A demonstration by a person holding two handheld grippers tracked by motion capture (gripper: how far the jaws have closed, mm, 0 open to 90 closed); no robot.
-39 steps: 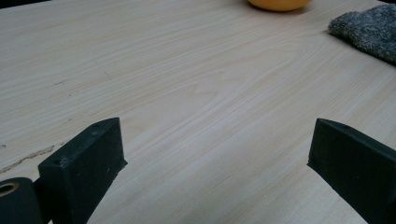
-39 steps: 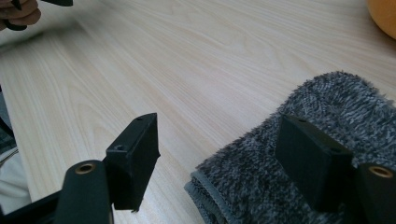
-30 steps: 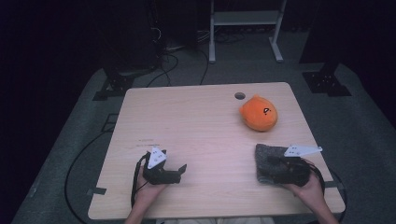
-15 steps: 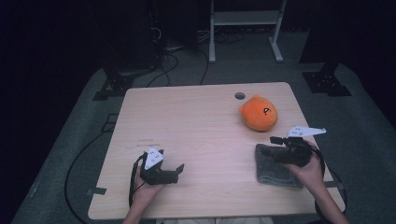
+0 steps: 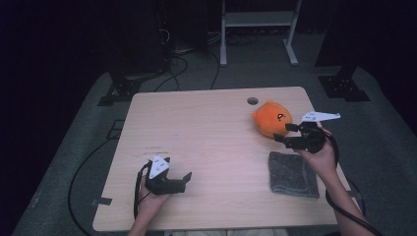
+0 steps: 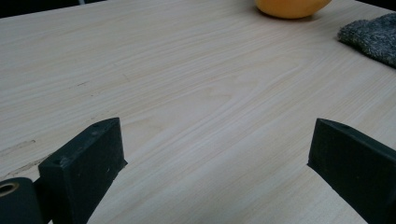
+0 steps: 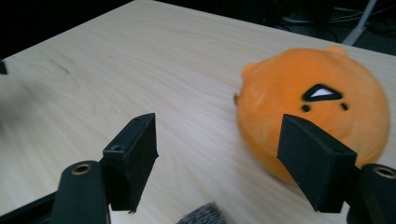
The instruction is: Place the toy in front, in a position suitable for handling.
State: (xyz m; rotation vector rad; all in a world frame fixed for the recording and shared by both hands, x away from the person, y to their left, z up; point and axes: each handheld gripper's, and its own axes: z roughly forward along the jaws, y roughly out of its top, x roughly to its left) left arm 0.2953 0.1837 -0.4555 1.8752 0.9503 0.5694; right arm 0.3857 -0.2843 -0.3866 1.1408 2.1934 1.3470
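An orange round plush toy (image 5: pixel 272 118) with a small black and white mark sits at the table's far right. My right gripper (image 5: pixel 285 132) hovers open just beside its near side, above the table. In the right gripper view the plush toy (image 7: pixel 317 112) lies ahead and right, partly behind the right jaw. A folded grey cloth (image 5: pixel 292 173) lies flat below that hand. My left gripper (image 5: pixel 186 180) rests open on the table near the front left, nothing between its jaws. The left gripper view shows the plush toy (image 6: pixel 292 7) and the cloth (image 6: pixel 371 37) far off.
The light wooden table (image 5: pixel 206 128) has a round cable hole (image 5: pixel 252 101) near its far edge. Cables trail from both grippers over the table's front. A white frame stand (image 5: pixel 255 29) and black floor mounts stand beyond the table.
My right gripper rose off the grey cloth and moved forward toward the plush toy. The cloth stayed on the table. The left gripper barely shifted.
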